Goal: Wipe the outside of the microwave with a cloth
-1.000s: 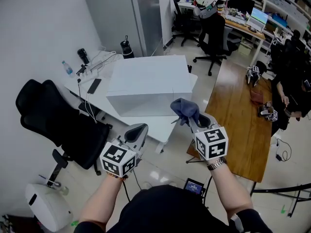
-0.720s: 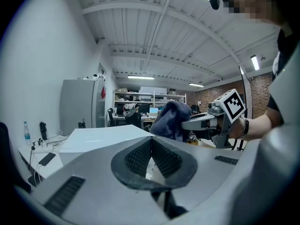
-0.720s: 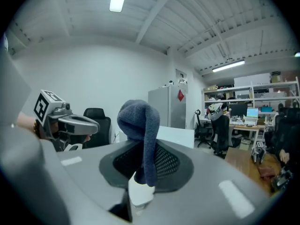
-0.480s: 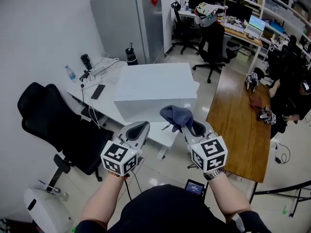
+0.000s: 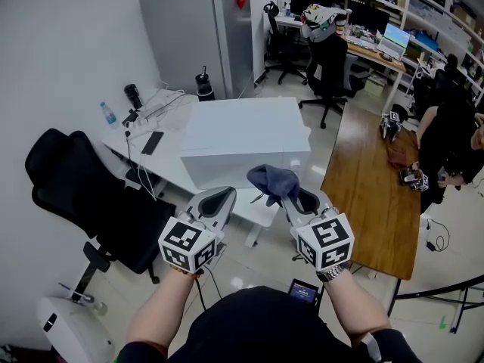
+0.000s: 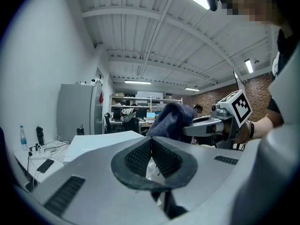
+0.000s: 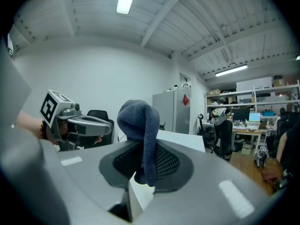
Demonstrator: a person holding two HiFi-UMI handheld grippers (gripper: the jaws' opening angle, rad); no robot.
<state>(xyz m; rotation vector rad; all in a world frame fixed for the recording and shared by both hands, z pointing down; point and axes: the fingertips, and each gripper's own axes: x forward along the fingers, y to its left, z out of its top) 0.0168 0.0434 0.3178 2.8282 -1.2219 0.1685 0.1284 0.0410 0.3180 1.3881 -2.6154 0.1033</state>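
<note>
A white microwave [image 5: 243, 136] stands on a white desk [image 5: 170, 157], seen from above in the head view and past both jaws as the microwave [image 6: 101, 140] and the microwave [image 7: 180, 138]. My right gripper [image 5: 293, 195] hangs in the air short of its near side, shut on a dark blue-grey cloth [image 5: 273, 180]. The cloth [image 7: 140, 135] bulges above the pads and hangs down between them. My left gripper [image 5: 214, 201] is beside it at the same height, shut and empty. In the left gripper view the cloth [image 6: 172, 121] and right gripper [image 6: 199, 125] show to the right.
A black office chair [image 5: 83, 195] stands left of the desk. A phone [image 5: 153, 142], cables, a water bottle [image 5: 108, 113] and a dark flask [image 5: 203, 84] lie on the desk behind the microwave. A wooden table [image 5: 374, 180] is at right, a grey fridge [image 5: 198, 32] behind.
Both grippers have risen and drawn slightly together, the right one more, carrying the cloth up and left. The view has shifted so the microwave sits more central.
</note>
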